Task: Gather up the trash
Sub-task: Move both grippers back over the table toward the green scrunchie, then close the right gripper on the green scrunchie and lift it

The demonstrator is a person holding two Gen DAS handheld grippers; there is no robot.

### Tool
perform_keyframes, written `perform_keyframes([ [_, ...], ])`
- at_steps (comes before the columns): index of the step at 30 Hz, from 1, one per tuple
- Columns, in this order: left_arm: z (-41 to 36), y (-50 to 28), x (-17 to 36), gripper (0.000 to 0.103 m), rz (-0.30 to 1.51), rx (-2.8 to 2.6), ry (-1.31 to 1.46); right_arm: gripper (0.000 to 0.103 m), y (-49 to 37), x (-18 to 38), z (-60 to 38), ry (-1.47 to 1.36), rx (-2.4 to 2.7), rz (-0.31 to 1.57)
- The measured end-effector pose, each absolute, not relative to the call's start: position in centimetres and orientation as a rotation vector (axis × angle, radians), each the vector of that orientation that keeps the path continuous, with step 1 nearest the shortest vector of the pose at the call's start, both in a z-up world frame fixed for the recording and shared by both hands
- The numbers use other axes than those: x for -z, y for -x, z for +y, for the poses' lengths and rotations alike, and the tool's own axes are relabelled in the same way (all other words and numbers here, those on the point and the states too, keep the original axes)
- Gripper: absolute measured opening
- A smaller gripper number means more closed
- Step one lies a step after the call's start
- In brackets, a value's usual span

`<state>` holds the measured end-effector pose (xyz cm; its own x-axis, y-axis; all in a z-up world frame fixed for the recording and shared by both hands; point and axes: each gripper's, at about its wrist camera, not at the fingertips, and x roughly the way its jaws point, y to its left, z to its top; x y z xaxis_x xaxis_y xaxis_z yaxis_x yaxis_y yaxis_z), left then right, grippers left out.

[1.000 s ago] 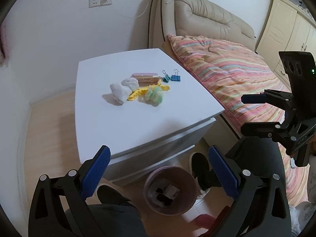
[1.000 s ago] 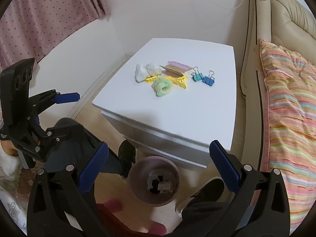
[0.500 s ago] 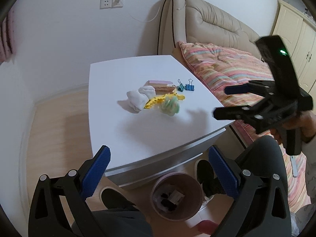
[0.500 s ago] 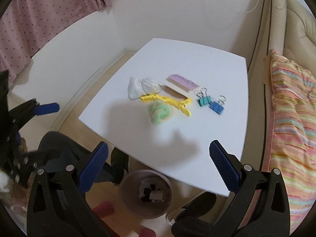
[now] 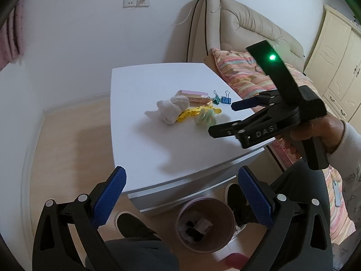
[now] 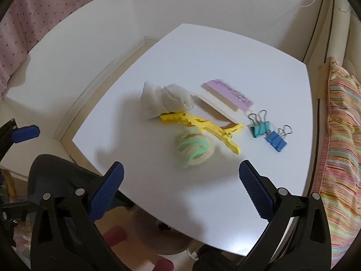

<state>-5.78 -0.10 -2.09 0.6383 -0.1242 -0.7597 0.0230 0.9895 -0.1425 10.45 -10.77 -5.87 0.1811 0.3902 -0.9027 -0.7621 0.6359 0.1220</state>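
A crumpled white tissue (image 6: 165,99) lies on the white table (image 6: 203,52), also in the left wrist view (image 5: 172,109). Beside it lie a green-and-peach fuzzy scrunchie (image 6: 194,148), a yellow clip (image 6: 203,125), a pink-and-white card (image 6: 225,97) and two binder clips (image 6: 268,133). My right gripper (image 6: 180,185) is open and empty, just short of the scrunchie; it shows from the side in the left wrist view (image 5: 223,118). My left gripper (image 5: 180,194) is open and empty, held back off the table's front edge. A pink bin (image 5: 204,225) stands on the floor below.
A bed with a striped quilt (image 6: 340,135) and a beige headboard (image 5: 246,27) lies to the right of the table. A person's legs and shoes (image 5: 133,225) are by the bin. A cream cabinet (image 5: 338,67) stands at the far right. A pink curtain (image 6: 40,6) hangs at the left.
My right gripper has moved forward over the table toward the pile of items, still open. My left gripper has stayed back near the table's front edge, shifting a little.
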Motion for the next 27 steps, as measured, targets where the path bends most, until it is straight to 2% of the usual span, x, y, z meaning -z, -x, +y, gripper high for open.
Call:
perform_keyframes([
  [2,0.0,5.8,2.1,0.095,0.875,0.081,0.123,0.091,-10.7,6.4,-10.3,0.406,-0.846,1.129],
  [3,0.0,5.9,2.1,0.095,0.876,0.080,0.125,0.084,-10.9,6.7,-10.2,0.410,-0.842,1.137],
  [6,0.2,5.9,2.1,0.095,0.877,0.076,0.129,0.078,-11.2,7.1,-10.0,0.406,-0.846,1.143],
  [9,0.3,5.9,2.3,0.095,0.880,0.076,0.132,0.067,-11.4,7.3,-9.9,0.410,-0.840,1.145],
  [14,0.3,5.7,2.3,0.095,0.881,0.081,0.131,0.058,-11.7,7.7,-9.8,0.408,-0.831,1.141],
  [18,0.2,5.7,2.3,0.095,0.884,0.083,0.130,0.034,-11.7,7.7,-9.8,0.415,-0.827,1.136],
  [20,0.1,5.7,2.4,0.095,0.888,0.085,0.129,0.028,-11.7,7.8,-9.9,0.414,-0.830,1.131],
  [21,0.1,5.7,2.4,0.095,0.889,0.085,0.127,0.020,-11.6,7.7,-10.0,0.415,-0.832,1.128],
  [25,0.0,5.6,2.2,0.095,0.886,0.086,0.125,0.012,-11.4,7.3,-10.5,0.411,-0.838,1.114],
  [27,-0.1,5.5,2.1,0.095,0.885,0.086,0.124,0.011,-11.3,7.0,-10.7,0.405,-0.844,1.106],
])
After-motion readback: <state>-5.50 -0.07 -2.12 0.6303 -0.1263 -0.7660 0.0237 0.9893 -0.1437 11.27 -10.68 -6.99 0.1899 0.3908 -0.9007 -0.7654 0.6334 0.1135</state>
